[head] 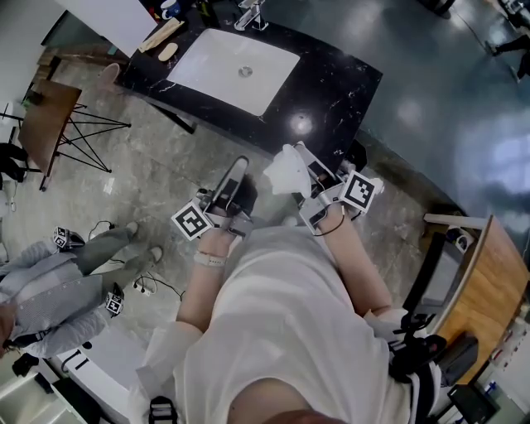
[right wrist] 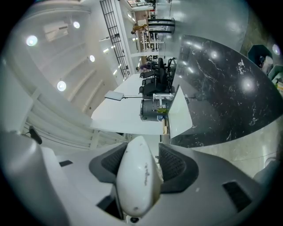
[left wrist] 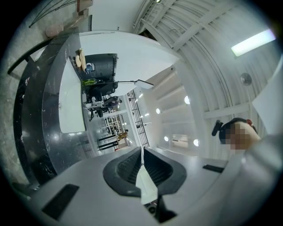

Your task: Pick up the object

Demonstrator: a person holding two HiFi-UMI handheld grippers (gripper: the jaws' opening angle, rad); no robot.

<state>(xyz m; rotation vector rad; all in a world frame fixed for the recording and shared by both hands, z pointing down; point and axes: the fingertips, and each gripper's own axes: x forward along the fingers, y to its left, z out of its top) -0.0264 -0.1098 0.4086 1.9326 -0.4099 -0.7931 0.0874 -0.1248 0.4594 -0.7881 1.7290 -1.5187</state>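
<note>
My right gripper (head: pixel 300 162) is shut on a smooth white oval object (head: pixel 286 171), held up in the air in front of the person's chest. In the right gripper view the white object (right wrist: pixel 137 176) fills the space between the dark ribbed pads (right wrist: pixel 174 165), which press on its sides. My left gripper (head: pixel 239 166) hangs just left of it, apart from the object. In the left gripper view its jaws (left wrist: pixel 141 155) stand together with only a thin slit between them and nothing held.
A black marble counter (head: pixel 331 83) with a white sink basin (head: pixel 240 70) and a faucet (head: pixel 252 15) lies ahead. A wooden folding table (head: pixel 50 120) stands at left, a seated person (head: pixel 58 277) at lower left, a wooden desk (head: pixel 493 290) at right.
</note>
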